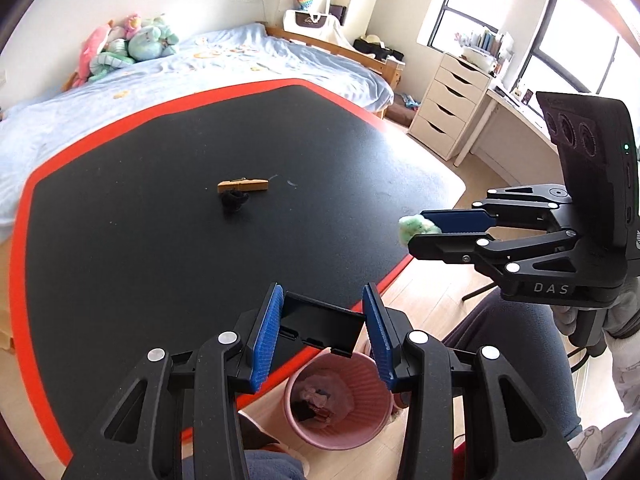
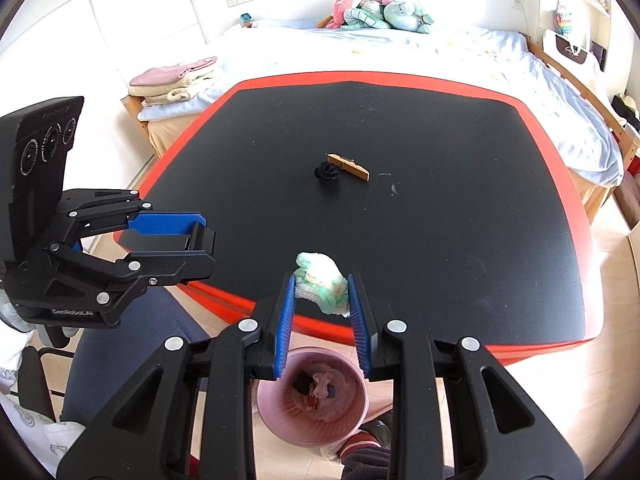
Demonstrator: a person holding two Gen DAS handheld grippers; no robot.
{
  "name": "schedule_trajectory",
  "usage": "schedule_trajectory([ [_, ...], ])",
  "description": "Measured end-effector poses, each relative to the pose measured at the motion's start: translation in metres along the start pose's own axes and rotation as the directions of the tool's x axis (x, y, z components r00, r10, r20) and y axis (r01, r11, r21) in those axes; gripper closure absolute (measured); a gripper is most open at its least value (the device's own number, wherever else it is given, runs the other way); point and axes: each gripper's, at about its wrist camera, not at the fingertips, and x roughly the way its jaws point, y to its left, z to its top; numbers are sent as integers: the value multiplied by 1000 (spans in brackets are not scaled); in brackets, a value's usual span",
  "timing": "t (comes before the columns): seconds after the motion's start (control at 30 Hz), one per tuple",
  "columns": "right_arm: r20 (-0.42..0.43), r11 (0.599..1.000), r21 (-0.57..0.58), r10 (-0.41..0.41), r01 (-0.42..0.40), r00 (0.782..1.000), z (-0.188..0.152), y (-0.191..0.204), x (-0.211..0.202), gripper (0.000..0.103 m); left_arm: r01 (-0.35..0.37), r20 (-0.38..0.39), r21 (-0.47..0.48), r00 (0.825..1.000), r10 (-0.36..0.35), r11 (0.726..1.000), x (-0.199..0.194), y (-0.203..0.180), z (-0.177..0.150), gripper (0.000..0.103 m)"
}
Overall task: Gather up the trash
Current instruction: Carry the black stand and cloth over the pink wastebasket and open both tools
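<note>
Your right gripper (image 2: 322,300) is clamped on a crumpled green-and-white tissue wad (image 2: 322,282), held over the table's near edge with the pink ribbed waste bin (image 2: 280,416) on the floor just below. Your left gripper (image 1: 322,320) pinches a flat black plastic piece (image 1: 320,326) between its blue pads, also above the bin. On the black table with the red border (image 2: 440,240), a wooden clothespin (image 2: 348,167) lies touching a small black clump (image 2: 326,172).
</note>
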Motion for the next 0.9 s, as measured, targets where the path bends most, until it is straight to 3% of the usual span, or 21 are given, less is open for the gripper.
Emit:
schedule_trajectory([
  [0.53,-28,1000,-8,13,-14,1000,-57,27,-39,76,16,-37,7,999,-15,1000,-15,-36,-37,62],
  [0.9,-72,999,14,38,-37,997,-86,32,-37,76,33,-64,24,997,-31,999,-15,-56,-60,62],
])
